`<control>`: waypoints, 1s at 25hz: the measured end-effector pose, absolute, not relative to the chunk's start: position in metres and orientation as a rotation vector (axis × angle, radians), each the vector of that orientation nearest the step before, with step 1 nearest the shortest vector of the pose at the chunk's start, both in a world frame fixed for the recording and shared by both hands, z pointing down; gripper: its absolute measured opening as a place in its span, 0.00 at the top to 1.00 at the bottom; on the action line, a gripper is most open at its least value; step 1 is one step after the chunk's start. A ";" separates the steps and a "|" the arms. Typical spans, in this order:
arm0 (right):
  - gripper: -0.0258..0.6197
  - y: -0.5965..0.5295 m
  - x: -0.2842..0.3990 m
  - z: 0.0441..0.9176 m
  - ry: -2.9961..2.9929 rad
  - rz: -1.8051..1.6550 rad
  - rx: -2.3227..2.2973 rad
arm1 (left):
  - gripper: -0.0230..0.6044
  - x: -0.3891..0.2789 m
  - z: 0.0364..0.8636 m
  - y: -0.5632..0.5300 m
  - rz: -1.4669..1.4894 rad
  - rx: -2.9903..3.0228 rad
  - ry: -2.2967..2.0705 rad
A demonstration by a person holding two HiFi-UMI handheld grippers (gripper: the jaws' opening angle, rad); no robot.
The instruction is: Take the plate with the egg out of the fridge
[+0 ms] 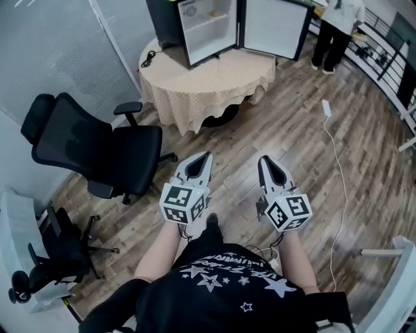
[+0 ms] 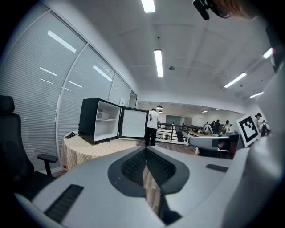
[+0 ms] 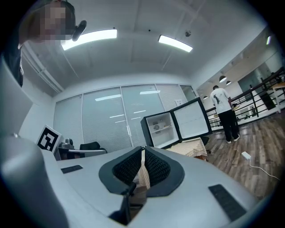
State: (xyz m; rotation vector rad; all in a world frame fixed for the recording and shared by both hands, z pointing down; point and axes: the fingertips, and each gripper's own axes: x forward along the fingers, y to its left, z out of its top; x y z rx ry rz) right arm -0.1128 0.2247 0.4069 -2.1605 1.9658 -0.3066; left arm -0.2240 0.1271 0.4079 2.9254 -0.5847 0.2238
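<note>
Step in hand: approach, nothing picked up yet. I stand on the wood floor well apart from the fridge (image 1: pixel 207 29), which sits on a round table (image 1: pixel 214 81) under a checked cloth. Its door (image 1: pixel 273 26) already hangs wide open to the right, so no opening step is needed. Left tongs (image 1: pixel 208 155): clenched, pads together, nothing between them. Right tongs (image 1: pixel 262 158): likewise clenched and empty. Both are held low in front of me and pointed toward the table. The plate with egg (image 1: pixel 214 13) I take to be the small pale thing on the upper shelf. It is too small from here to make out a rim or the egg, so that reading is tentative. An office chair (image 1: pixel 97 149) stands to my left and a white cable (image 1: pixel 335 162) trails over the floor to my right; the straight path between them looks passable. Another person (image 1: pixel 335 26) stands beyond the door, away from my line. Next move, as I judge it: walk up to the table edge, release one pair of tongs, reach into the upper shelf, and take the plate by its near rim. Keep it level on the way out, since an egg will likely roll on any tilt.
</note>
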 end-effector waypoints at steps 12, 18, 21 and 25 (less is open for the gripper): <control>0.90 0.121 -0.075 0.389 1.925 -0.248 -2.203 | 0.95 -0.179 0.398 0.020 0.192 2.955 -0.509; 0.90 0.084 -0.062 0.392 1.895 -0.238 -2.231 | 0.95 -0.160 0.404 -0.021 0.182 2.966 -0.467; 0.90 0.078 -0.055 0.398 1.891 -0.267 -2.243 | 0.95 -0.153 0.405 -0.031 0.180 2.963 -0.464; 0.90 0.069 -0.036 0.402 1.908 -0.279 -2.240 | 0.95 -0.142 0.411 -0.038 0.217 2.970 -0.462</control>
